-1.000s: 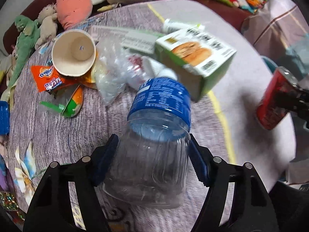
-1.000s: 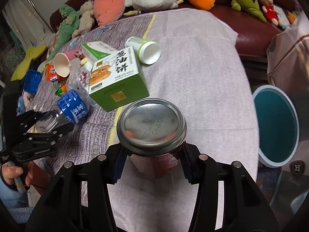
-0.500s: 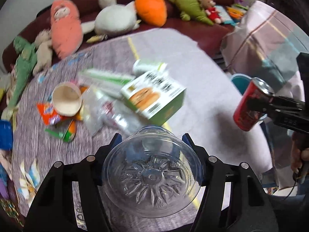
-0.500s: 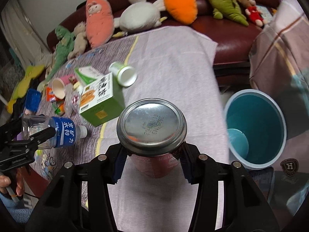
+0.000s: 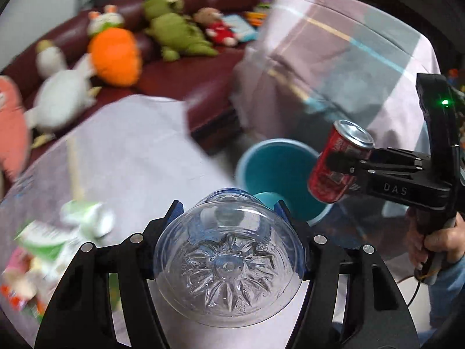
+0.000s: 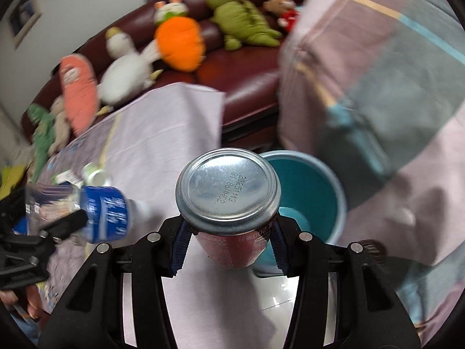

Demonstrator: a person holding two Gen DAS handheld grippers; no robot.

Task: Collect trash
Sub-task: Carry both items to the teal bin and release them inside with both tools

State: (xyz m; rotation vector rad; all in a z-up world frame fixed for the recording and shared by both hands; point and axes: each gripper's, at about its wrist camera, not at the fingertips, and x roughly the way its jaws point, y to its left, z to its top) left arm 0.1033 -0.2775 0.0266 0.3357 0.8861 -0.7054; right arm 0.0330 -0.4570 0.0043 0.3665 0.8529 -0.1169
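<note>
the clear plastic bottle [image 5: 229, 261] sits clamped base-first in the left gripper [image 5: 228, 218], held above the table edge; the red can [image 6: 229, 200] is pinched in the right gripper [image 6: 229, 232] — both beside the teal bin [image 6: 308, 186] on the floor. plush toys [image 6: 178, 42] line the sofa [image 6: 247, 78] beyond the cloth-covered table [image 6: 162, 131].

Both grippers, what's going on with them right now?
A person is clearing trash with a gripper in each hand. The left gripper is clamped on a clear plastic bottle, base toward the camera. The right gripper grips a red soda can. Both are near the teal bin on the floor beside the table; nothing is dropped yet.
</note>
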